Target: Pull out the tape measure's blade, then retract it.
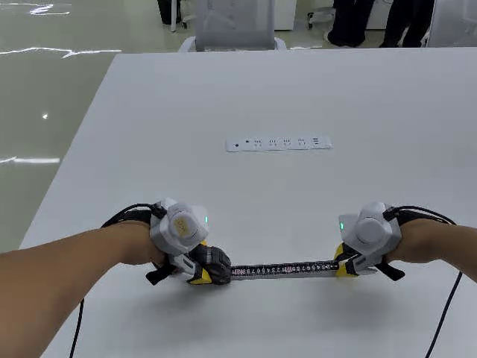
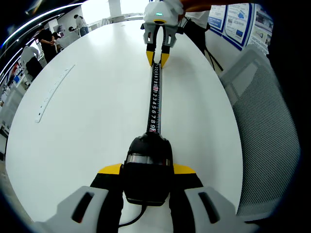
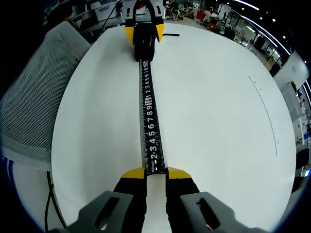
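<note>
The black tape measure case (image 2: pixel 148 167) sits between the yellow-tipped jaws of my left gripper (image 2: pixel 147 169), which is shut on it; the same case (image 1: pixel 212 265) lies low on the white table (image 1: pixel 261 97). Its blade (image 1: pixel 283 269) stretches rightwards, numbered face up, just above the table. My right gripper (image 3: pixel 155 171) is shut on the blade's end (image 3: pixel 154 162). The blade (image 3: pixel 148 111) runs straight away to the case (image 3: pixel 144 41) in the right gripper view, and the blade (image 2: pixel 154 99) reaches the right gripper (image 2: pixel 158 57) in the left gripper view.
A white power strip (image 1: pixel 279 142) lies flat mid-table, beyond the grippers. A grey mesh chair (image 1: pixel 232 26) stands at the far edge, and people (image 1: pixel 350 21) stand behind it. Another mesh chair (image 2: pixel 272 131) is beside the near edge. Cables trail from both grippers.
</note>
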Available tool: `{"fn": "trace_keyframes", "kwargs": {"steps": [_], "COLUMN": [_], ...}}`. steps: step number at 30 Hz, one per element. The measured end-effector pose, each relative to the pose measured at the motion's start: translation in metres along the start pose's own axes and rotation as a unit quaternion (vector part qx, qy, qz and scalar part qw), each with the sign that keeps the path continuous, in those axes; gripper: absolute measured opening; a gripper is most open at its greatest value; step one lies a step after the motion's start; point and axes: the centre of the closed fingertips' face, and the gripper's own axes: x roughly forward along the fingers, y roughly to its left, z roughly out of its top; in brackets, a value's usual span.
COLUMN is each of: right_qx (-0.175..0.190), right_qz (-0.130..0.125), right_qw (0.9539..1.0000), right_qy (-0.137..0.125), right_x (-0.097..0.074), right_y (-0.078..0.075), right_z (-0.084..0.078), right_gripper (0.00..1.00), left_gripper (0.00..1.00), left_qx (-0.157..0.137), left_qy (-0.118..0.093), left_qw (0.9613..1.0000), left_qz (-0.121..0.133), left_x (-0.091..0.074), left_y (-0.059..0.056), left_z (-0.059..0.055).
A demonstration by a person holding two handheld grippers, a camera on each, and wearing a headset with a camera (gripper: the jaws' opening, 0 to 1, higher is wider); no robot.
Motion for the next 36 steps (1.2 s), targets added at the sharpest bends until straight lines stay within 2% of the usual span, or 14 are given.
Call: {"fn": "trace_keyframes", "kwargs": {"steps": [36], "right_qx": [0.009], "right_qz": [-0.005], "right_qw": [0.9999], "right_qy": [0.004], "right_x": [-0.006], "right_y": [0.0], "right_z": [-0.015], "right_gripper": [0.13], "left_gripper": [0.32], "left_qx": [-0.001], "left_qy": [0.0], "left_qw": [1.0], "left_qz": [0.002], "left_x": [0.0], "left_y": [0.0], "left_z": [-0.001]}}
